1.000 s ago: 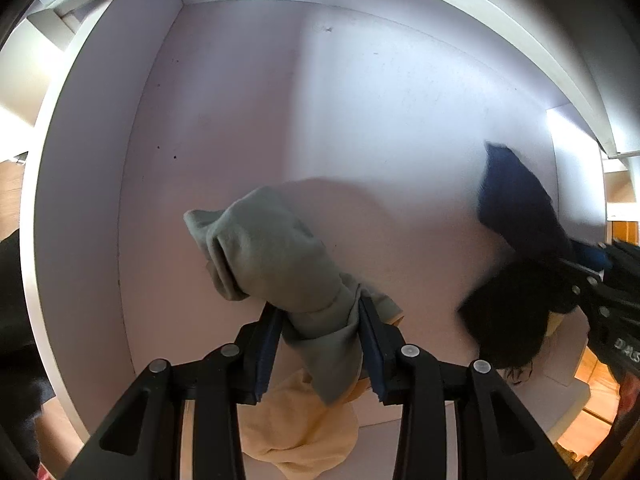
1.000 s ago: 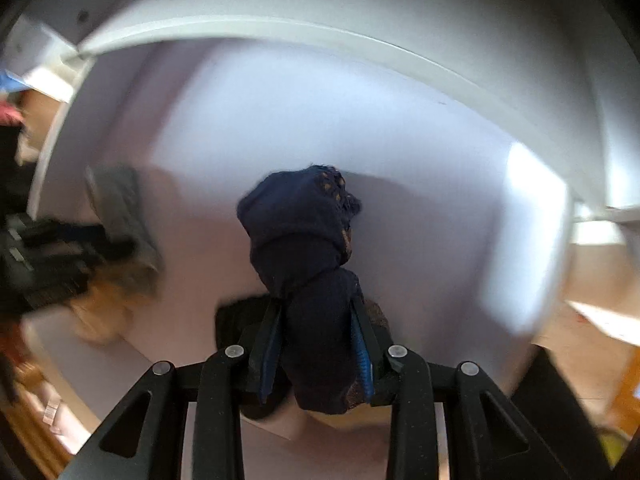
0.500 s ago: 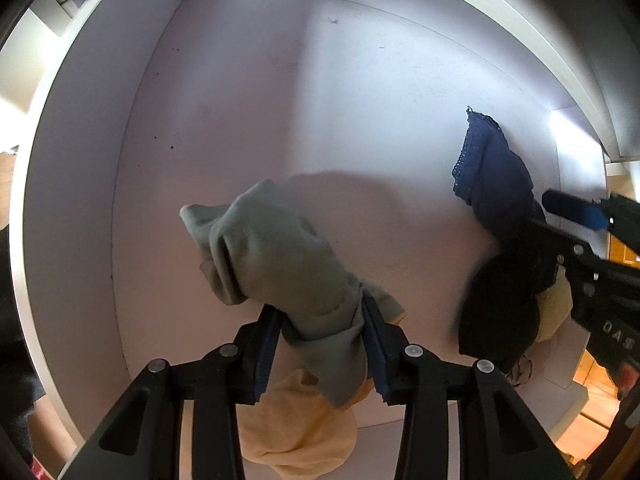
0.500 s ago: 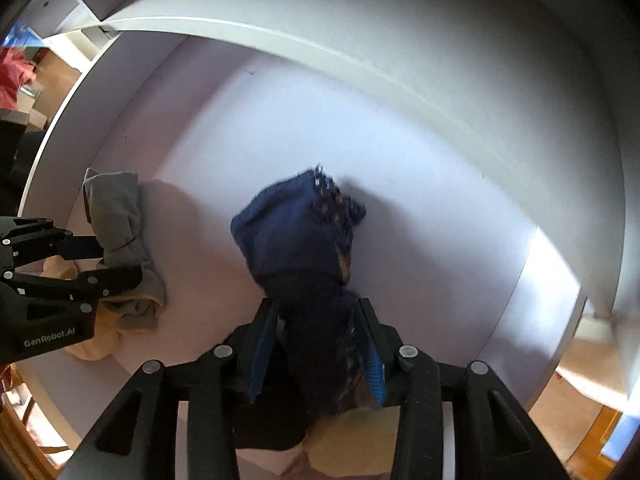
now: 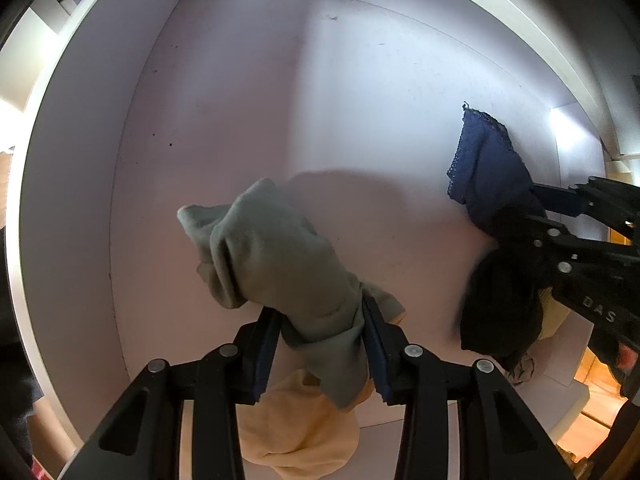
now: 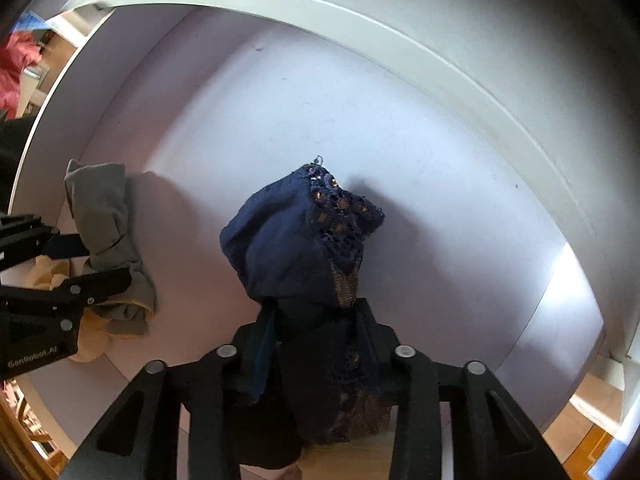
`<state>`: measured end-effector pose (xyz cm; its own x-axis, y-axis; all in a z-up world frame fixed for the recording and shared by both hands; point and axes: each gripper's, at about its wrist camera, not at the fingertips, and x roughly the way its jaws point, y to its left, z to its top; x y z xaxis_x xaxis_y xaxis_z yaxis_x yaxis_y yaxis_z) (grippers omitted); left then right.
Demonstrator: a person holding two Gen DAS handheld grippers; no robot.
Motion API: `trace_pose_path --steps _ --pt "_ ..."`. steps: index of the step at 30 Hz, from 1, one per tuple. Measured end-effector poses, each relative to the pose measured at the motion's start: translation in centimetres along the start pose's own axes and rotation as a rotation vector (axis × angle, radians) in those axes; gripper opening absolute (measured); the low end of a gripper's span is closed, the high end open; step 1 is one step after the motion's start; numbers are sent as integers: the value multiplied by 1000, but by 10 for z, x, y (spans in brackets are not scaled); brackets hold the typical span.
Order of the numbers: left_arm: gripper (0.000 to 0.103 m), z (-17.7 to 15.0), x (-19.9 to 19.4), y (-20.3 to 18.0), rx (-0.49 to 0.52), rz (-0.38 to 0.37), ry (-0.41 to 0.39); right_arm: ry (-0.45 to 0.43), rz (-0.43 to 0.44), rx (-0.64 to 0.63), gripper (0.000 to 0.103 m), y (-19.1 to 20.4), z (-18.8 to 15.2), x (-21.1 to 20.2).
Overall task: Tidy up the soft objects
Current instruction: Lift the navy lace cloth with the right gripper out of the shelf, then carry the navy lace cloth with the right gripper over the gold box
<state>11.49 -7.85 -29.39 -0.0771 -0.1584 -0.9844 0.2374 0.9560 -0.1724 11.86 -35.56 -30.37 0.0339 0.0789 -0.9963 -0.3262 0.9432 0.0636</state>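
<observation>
My left gripper (image 5: 320, 340) is shut on a grey-green folded cloth (image 5: 276, 256), holding it inside a white shelf compartment (image 5: 240, 100). The cloth also shows in the right wrist view (image 6: 106, 216). A pale yellow cloth (image 5: 300, 432) lies on the shelf floor under it. My right gripper (image 6: 316, 344) is shut on a navy lace-trimmed garment (image 6: 296, 236), held up near the back wall. That garment shows at the right in the left wrist view (image 5: 484, 168), above a black cloth (image 5: 500, 308).
The compartment has white side walls, a back wall (image 6: 360, 112) and an upper front edge (image 6: 360, 12). A wooden floor (image 6: 592, 436) shows outside at lower right. A red object (image 6: 16, 68) is outside at upper left.
Both grippers have pushed a little deeper into the compartment with their cloths. The navy garment now sits higher and closer to the back wall.
</observation>
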Motion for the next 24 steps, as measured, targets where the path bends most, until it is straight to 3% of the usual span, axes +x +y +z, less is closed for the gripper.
trace_pose_path --steps 9,17,24 --pt "39 1 0 5 -2 -6 -2 -65 -119 -145 33 61 -24 -50" --pt "38 2 -1 5 5 -3 -3 -76 -50 -139 33 81 -43 -100" --pt "37 -1 -1 3 11 7 -5 -14 -20 -181 33 86 -63 -141"
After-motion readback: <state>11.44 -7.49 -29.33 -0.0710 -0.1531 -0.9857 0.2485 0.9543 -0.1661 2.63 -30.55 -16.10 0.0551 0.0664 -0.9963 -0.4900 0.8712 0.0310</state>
